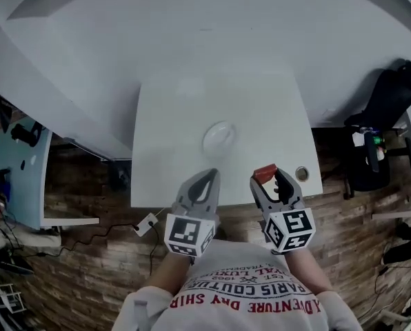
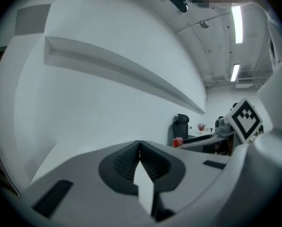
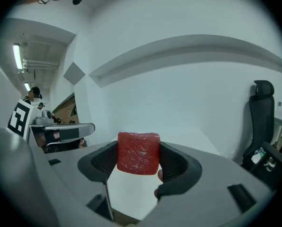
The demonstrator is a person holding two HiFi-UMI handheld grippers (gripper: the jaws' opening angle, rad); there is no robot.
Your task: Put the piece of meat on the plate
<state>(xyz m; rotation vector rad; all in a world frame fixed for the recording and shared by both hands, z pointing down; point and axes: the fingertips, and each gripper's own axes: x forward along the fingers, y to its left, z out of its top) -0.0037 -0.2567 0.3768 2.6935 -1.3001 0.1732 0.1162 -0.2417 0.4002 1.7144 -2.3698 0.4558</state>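
A red block of meat point(image 3: 138, 152) sits clamped between the jaws of my right gripper point(image 3: 138, 156), held above the near edge of the white table. In the head view the meat point(image 1: 264, 174) shows at the tip of the right gripper point(image 1: 268, 179), near the table's front right. The pale round plate point(image 1: 219, 138) lies in the middle of the table, ahead and to the left of the meat. My left gripper point(image 1: 209, 178) hovers over the table's front edge, shut with nothing in it; its jaws point(image 2: 139, 148) meet. From there the meat point(image 2: 178, 142) is a small red spot at right.
The white table point(image 1: 178, 116) stands against a white wall. A small round metal object point(image 1: 301, 174) lies near its front right corner. A black office chair point(image 1: 388, 102) stands at the right, a blue desk point(image 1: 16, 178) at the left, and a cable and plug point(image 1: 147, 223) on the wooden floor.
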